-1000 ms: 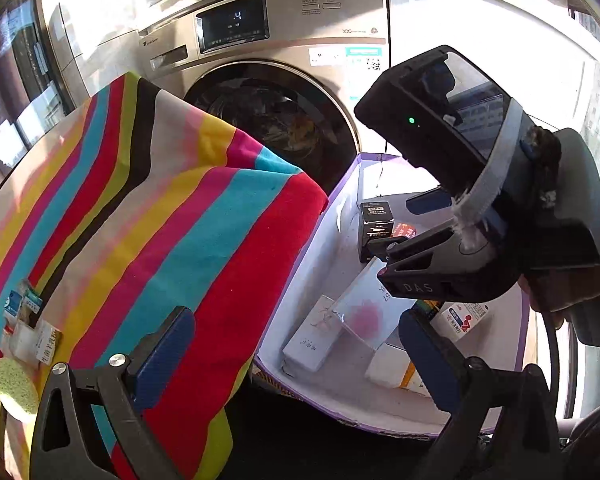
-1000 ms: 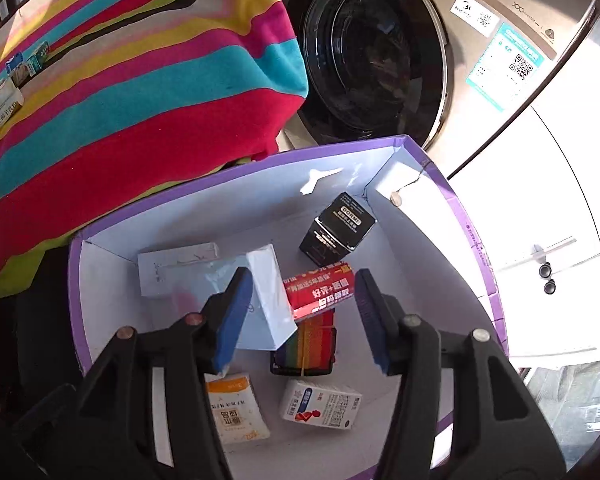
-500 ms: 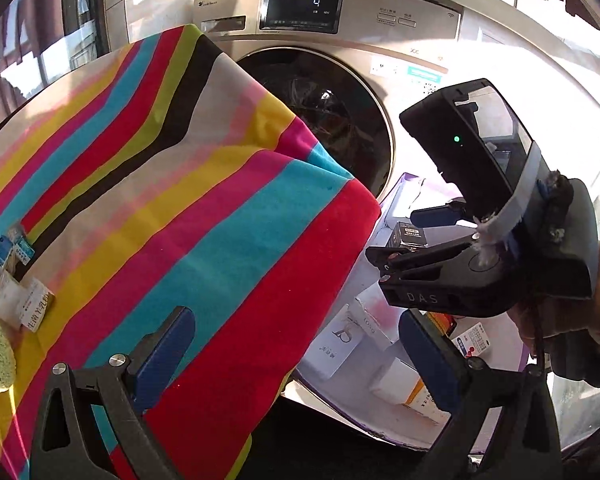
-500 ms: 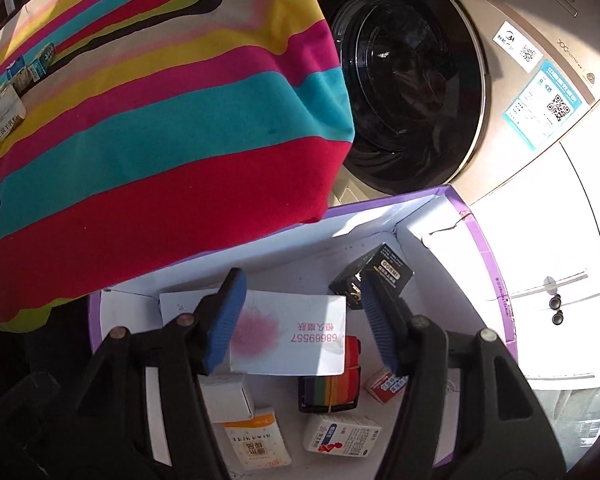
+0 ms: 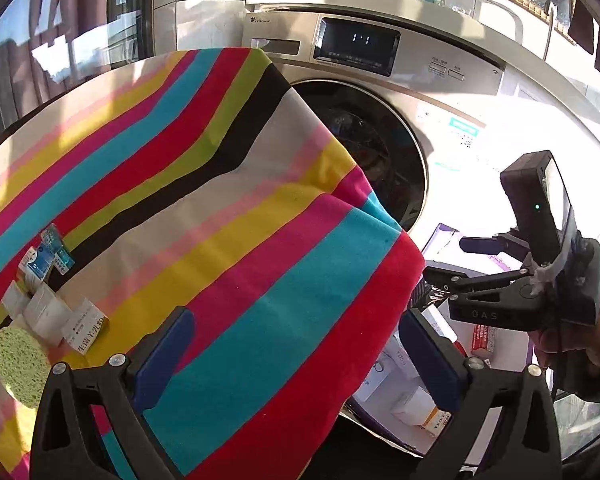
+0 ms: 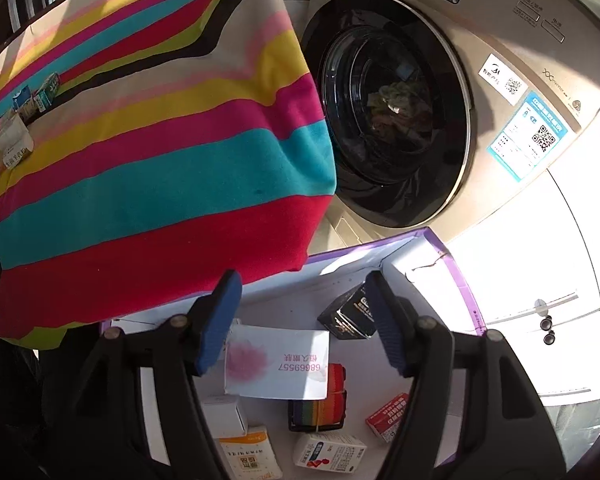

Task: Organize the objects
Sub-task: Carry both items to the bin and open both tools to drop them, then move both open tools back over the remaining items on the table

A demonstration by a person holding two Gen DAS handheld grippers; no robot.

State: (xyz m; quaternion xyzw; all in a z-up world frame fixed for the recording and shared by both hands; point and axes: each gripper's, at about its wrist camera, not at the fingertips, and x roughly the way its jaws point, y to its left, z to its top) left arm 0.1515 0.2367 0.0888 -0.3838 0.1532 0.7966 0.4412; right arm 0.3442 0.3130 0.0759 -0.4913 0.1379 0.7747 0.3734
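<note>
Both tongs gape empty: the right tongs (image 6: pixel 306 320), jaws just widening, hang over the purple-rimmed box (image 6: pixel 462 276). Left tongs (image 5: pixel 296 344) face the striped surface (image 5: pixel 220 220), where small cartons (image 5: pixel 56 304) lie.

Above the purple-rimmed box (image 6: pixel 466 304) of small packages, the right gripper (image 6: pixel 304 320) hangs, its empty jaws just opening.

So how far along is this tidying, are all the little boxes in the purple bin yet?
Partly. Several packets already lie in the purple bin, among them a white carton and a black box. Both grippers are empty: the right gripper has just been opening above the bin, the left gripper hangs open. A few small boxes and a green sponge remain on the striped cloth.
</note>
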